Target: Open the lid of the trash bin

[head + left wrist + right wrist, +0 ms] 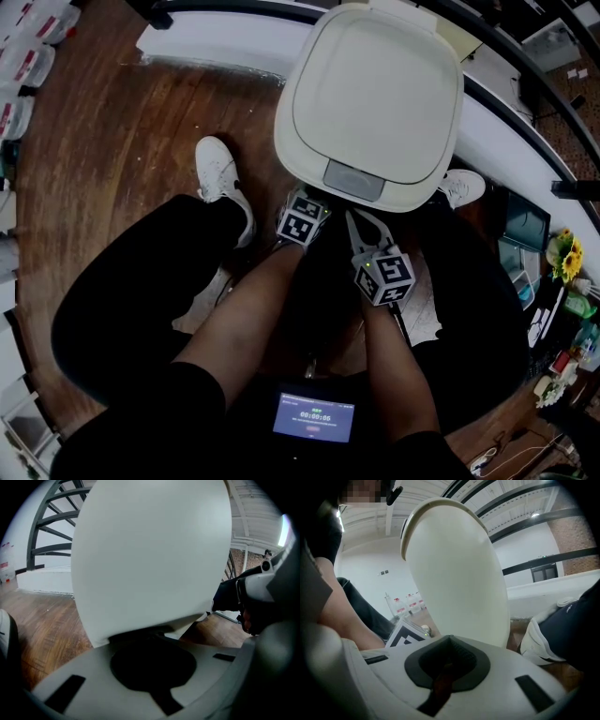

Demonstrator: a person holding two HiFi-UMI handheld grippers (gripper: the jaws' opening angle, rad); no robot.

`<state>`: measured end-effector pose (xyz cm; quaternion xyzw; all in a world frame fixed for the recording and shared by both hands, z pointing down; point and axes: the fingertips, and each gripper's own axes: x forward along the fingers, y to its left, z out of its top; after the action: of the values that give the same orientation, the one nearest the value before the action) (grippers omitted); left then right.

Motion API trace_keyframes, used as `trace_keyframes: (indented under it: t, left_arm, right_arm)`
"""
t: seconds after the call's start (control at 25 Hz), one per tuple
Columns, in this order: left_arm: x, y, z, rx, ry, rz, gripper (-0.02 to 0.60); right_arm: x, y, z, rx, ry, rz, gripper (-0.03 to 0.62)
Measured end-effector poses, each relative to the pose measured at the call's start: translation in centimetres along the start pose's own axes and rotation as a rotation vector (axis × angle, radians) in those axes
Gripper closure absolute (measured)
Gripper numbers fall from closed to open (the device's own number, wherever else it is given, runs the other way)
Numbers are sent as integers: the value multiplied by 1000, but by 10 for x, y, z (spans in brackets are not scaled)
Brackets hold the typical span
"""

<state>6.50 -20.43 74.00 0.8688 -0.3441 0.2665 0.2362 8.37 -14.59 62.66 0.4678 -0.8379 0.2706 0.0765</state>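
Note:
A white trash bin stands on the floor with its lid (pixel 375 94) down flat and a grey latch tab (pixel 354 180) at the lid's near edge. My left gripper (pixel 298 199) reaches in low at the bin's front, its tips hidden beneath the lid's rim. My right gripper (pixel 364 225) sits just right of it, below the latch, white fingers spread with nothing between them. In the left gripper view the bin's smooth white wall (pixel 150 550) fills the frame at very close range. The right gripper view shows the bin (pixel 459 573) rising just ahead.
The person's legs flank the bin, a white shoe (pixel 220 178) on the left and another (pixel 464 186) at the right. A lit screen (pixel 314 417) sits at the lap. A white curved railing base (pixel 216 42) runs behind, and cluttered shelves (pixel 562 281) stand at right.

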Motion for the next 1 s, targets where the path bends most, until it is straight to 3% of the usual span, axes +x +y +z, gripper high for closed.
trace_keyframes:
  t: [1.0]
  left_arm:
    - [5,4,-9,-36,55,18,546]
  right_arm:
    - [-2,0,0,13,-8,-10,583]
